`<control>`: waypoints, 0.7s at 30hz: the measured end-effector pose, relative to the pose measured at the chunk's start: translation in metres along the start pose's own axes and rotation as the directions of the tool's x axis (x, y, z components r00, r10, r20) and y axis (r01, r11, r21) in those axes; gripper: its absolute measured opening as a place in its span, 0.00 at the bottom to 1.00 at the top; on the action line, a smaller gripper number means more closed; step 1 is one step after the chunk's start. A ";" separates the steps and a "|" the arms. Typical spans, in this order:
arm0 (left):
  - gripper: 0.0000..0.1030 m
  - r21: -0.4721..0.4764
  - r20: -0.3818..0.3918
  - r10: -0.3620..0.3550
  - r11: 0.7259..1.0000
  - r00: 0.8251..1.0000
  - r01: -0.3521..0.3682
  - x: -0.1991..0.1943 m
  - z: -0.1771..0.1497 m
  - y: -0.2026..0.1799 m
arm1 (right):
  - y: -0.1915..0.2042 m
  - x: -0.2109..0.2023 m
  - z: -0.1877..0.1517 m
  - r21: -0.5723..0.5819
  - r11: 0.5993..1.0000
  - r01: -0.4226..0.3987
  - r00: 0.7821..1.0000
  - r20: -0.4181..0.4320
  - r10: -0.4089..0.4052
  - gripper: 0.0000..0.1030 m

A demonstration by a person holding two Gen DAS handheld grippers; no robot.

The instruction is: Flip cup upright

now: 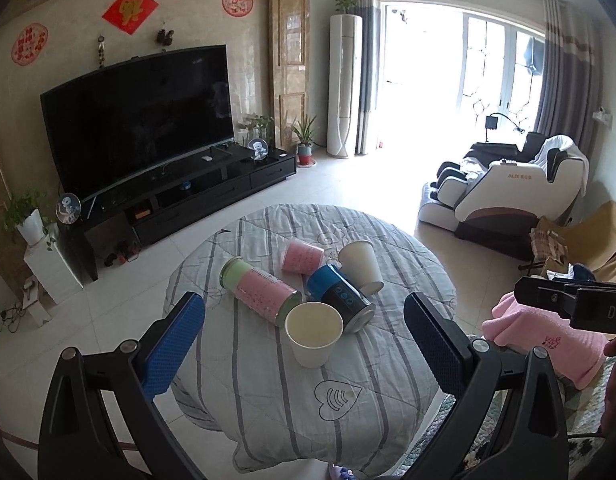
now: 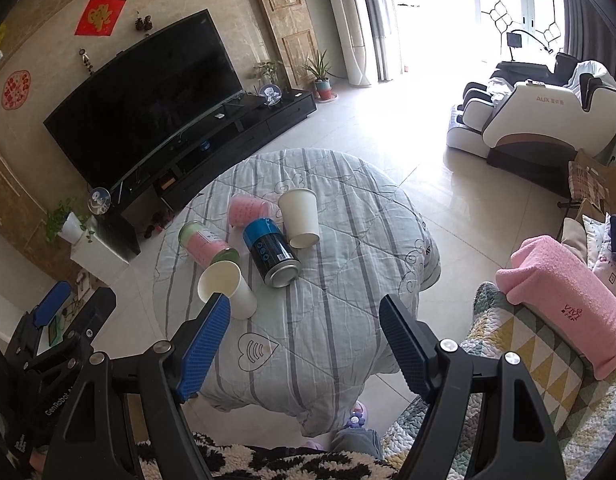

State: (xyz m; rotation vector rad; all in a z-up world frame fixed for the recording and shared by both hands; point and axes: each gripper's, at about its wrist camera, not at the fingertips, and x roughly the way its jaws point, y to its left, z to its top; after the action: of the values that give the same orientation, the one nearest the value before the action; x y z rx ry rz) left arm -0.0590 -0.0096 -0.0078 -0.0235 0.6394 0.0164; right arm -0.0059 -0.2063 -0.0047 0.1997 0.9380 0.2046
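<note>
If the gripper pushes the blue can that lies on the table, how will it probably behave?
The blue can lies on its side, so a sideways push would probably make it roll. The striped quilt under it looks soft and may slow it. Rolling left, it would likely bump the near paper cup, which looks light and easy to knock.

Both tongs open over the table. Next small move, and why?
Probably advance the right tongs toward the far white paper cup, which stands rim-down on the striped quilt-covered round table. The near white paper cup already sits mouth-up, and the left tongs also hover empty.
</note>
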 end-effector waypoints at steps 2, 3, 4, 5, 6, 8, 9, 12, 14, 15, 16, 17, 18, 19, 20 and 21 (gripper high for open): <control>0.98 -0.001 0.000 -0.001 1.000 1.000 0.001 0.000 0.000 0.000 | 0.000 0.000 0.000 -0.003 1.000 0.001 1.000 -0.001 -0.001 0.76; 0.98 0.000 0.002 -0.001 1.000 1.000 0.001 0.000 0.000 0.000 | 0.000 0.000 0.000 -0.004 1.000 0.002 1.000 0.000 -0.002 0.76; 0.98 0.001 0.004 0.000 1.000 1.000 0.000 -0.001 0.001 0.000 | 0.000 0.000 0.000 -0.003 1.000 0.002 1.000 0.000 -0.002 0.76; 0.98 0.002 0.005 0.000 1.000 1.000 0.000 -0.001 0.001 -0.001 | 0.000 0.000 0.000 -0.003 1.000 0.002 1.000 0.002 -0.002 0.76; 0.98 0.003 0.006 0.000 1.000 1.000 0.000 -0.002 0.001 -0.002 | -0.001 -0.001 0.001 -0.002 1.000 0.002 1.000 0.003 -0.002 0.76; 0.98 0.003 0.006 -0.001 1.000 1.000 0.001 -0.002 0.002 -0.002 | -0.002 -0.002 0.002 -0.001 1.000 0.002 1.000 0.006 -0.002 0.76; 0.98 0.001 0.007 -0.002 1.000 1.000 0.002 -0.002 0.002 -0.002 | -0.002 -0.003 0.002 -0.001 1.000 0.002 1.000 0.006 -0.002 0.76; 0.98 0.002 0.012 0.001 1.000 1.000 -0.001 -0.003 0.004 -0.003 | -0.003 -0.003 0.002 -0.002 1.000 0.001 1.000 0.009 -0.001 0.76; 0.98 0.002 0.014 0.000 1.000 1.000 0.000 -0.004 0.004 -0.003 | -0.004 -0.004 0.002 -0.003 1.000 0.001 1.000 0.012 -0.001 0.76; 0.98 0.002 0.015 0.001 1.000 1.000 -0.001 -0.004 0.004 -0.003 | -0.004 -0.005 0.003 -0.003 1.000 0.000 1.000 0.014 0.000 0.76; 0.98 0.003 0.016 0.001 1.000 1.000 -0.002 -0.004 0.004 -0.003 | -0.005 -0.005 0.003 -0.003 1.000 0.001 1.000 0.015 -0.001 0.76; 0.98 0.003 0.017 0.001 1.000 1.000 -0.001 -0.005 0.004 -0.003 | -0.005 -0.005 0.003 -0.003 1.000 0.001 1.000 0.017 -0.001 0.76; 0.98 0.002 0.018 0.001 1.000 1.000 -0.001 -0.005 0.004 -0.003 | -0.005 -0.006 0.002 -0.003 1.000 0.000 1.000 0.018 0.000 0.76; 0.98 0.002 0.020 0.001 1.000 1.000 -0.001 -0.006 0.004 -0.003 | -0.006 -0.007 0.002 -0.004 1.000 0.000 1.000 0.020 0.000 0.76; 0.98 0.001 0.020 0.002 1.000 1.000 -0.002 -0.006 0.005 -0.003 | -0.006 -0.007 0.002 -0.005 1.000 0.000 1.000 0.021 0.000 0.76; 0.98 0.001 0.020 0.002 1.000 1.000 -0.002 -0.006 0.005 -0.003 | -0.005 -0.007 0.002 -0.005 1.000 0.000 1.000 0.021 0.000 0.76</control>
State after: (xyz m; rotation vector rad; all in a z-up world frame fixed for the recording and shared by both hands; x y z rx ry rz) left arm -0.0609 -0.0123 -0.0002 -0.0217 0.6191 0.0177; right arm -0.0080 -0.2132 0.0007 0.1970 0.9165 0.2043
